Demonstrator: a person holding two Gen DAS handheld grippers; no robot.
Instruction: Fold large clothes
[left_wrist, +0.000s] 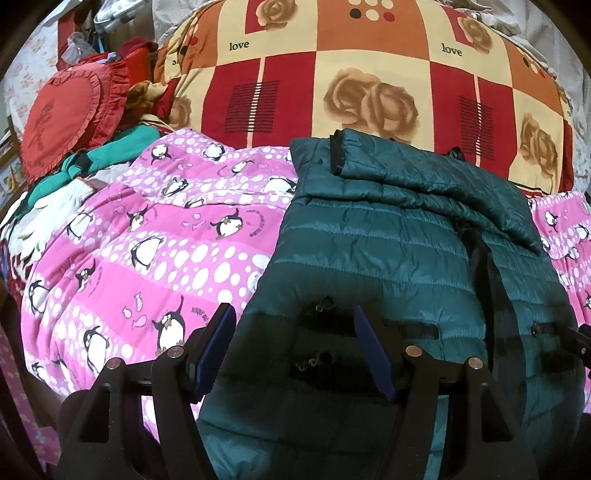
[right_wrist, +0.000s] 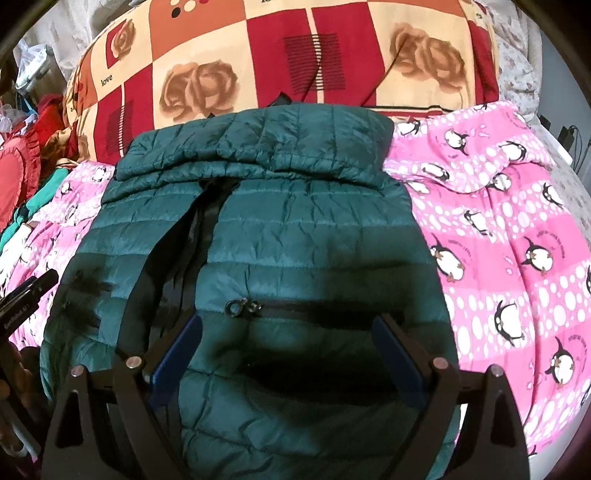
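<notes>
I hold both grippers, left (left_wrist: 295, 325) and right (right_wrist: 288, 332), jaws wide and empty, over the teal jacket (right_wrist: 258, 229) lying flat on the pink quilt (right_wrist: 498, 240); I judge pinching the hem evenly keeps the fold square.

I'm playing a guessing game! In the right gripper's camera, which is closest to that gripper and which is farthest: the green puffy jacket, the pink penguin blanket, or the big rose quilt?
1. Green puffy jacket: right under the open right gripper.
2. Pink penguin blanket: beside the jacket, off to the picture's right.
3. Rose quilt: bundled at the far end, beyond the jacket's top.
</notes>
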